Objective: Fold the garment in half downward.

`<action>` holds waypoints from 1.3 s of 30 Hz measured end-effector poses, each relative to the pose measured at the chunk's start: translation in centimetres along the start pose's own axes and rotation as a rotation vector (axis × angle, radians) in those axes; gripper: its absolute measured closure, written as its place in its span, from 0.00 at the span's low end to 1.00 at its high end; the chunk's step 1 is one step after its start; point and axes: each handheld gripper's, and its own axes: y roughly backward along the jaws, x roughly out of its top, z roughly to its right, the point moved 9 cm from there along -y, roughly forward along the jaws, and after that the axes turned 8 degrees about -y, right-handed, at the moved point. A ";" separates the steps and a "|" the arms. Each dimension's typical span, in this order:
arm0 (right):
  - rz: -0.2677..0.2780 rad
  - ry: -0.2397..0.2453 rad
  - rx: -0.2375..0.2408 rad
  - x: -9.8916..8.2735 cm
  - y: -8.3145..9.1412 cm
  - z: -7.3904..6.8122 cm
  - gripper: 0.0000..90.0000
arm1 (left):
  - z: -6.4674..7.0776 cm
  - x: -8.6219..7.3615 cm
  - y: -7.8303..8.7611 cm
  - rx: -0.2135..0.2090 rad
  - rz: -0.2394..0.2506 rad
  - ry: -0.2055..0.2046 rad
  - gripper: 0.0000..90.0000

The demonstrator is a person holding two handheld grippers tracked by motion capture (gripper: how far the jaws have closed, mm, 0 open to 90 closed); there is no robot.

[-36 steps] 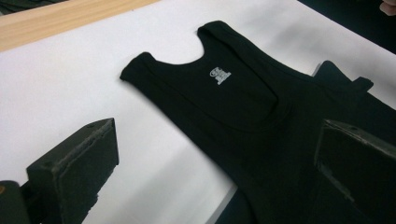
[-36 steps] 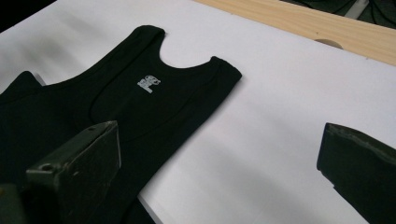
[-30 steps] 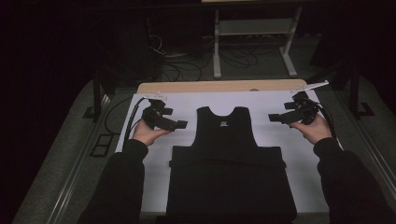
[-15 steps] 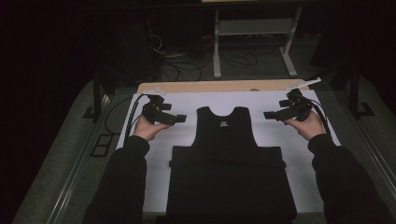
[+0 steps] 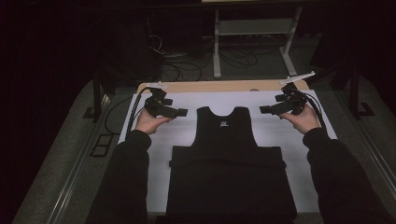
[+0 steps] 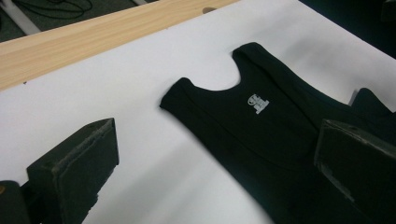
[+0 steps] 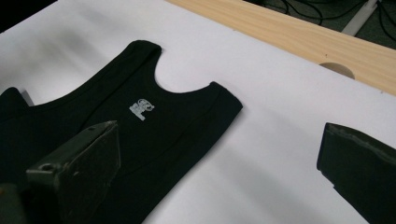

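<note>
Both hands have drifted slightly farther up the table [image 5: 280, 135]. Near and centred lies the black vest [image 5: 229, 177], soft, light, limp; pinch its far shoulder straps. Left hand-held gripper [image 5: 180, 112] and right hand-held gripper [image 5: 265, 110] hover beside them, jaws spread, empty.

Only marking: small white printed logo/label [image 6: 258, 103] inside neckline of black tank top [image 6: 289, 135], just below the collar scoop. Seen also in right gripper view [image 7: 141, 109] and, tiny, in high view [image 5: 224, 123]. Looks like a blocky emblem w/ short chars under it; too small/blurred to read. No other text, nos. or signs legible.
</note>
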 end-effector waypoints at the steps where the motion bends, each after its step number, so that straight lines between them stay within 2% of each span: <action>1: -0.001 0.000 -0.002 0.1 0.0 0.0 0.00 | -0.1 0.0 -0.1 -0.003 -0.002 0.006 0.00; 15: -0.004 -0.007 -0.007 1.9 -1.4 0.7 0.00 | -1.2 0.1 -2.1 -0.014 -0.010 0.036 0.00; 19: -0.002 -0.021 0.005 2.1 -2.1 0.9 0.00 | -1.3 0.2 -3.0 -0.029 0.016 0.062 0.00; 21: -0.013 -0.018 0.007 2.1 -2.7 1.0 0.00 | -1.2 0.2 -3.8 -0.038 0.019 0.067 0.00; 27: -0.025 -0.018 0.014 2.1 -3.9 0.9 0.00 | -1.1 -0.4 -5.7 -0.046 -0.021 0.067 0.00; 35: -0.056 -0.037 -0.001 1.2 -5.9 1.5 0.00 | -1.0 -1.0 -7.3 -0.048 -0.030 0.094 0.00; 39: -0.075 -0.041 -0.007 0.8 -6.7 1.6 0.00 | -1.1 -1.1 -7.8 -0.035 -0.028 0.111 0.00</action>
